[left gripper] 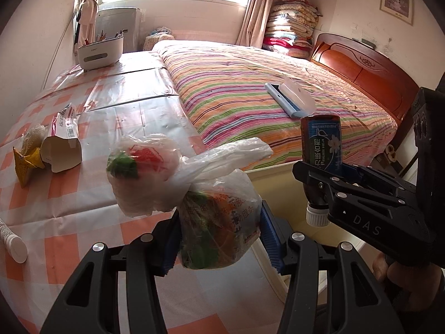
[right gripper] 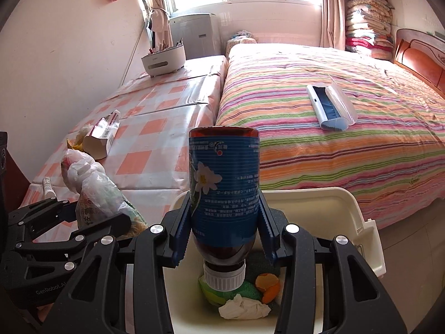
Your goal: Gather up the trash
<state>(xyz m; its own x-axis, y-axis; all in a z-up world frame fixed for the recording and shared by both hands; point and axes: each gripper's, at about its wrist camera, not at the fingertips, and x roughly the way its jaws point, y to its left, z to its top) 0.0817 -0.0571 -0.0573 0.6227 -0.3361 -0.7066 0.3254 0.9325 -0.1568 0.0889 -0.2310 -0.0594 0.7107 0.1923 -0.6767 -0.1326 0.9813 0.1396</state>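
With the right gripper (right gripper: 225,233) clamped on the bottle (right gripper: 224,183) above the bin (right gripper: 345,203) and the left gripper (left gripper: 219,239) clamped on the bag (left gripper: 217,222) beside it, release is judged next.

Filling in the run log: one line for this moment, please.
left claw: shut on plastic bag | right claw: shut on brown bottle, cap down, above bin

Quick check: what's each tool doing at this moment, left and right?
Left tool: closed on a knotted plastic bag of trash.
Right tool: closed on a brown bottle, held cap down over the white bin.
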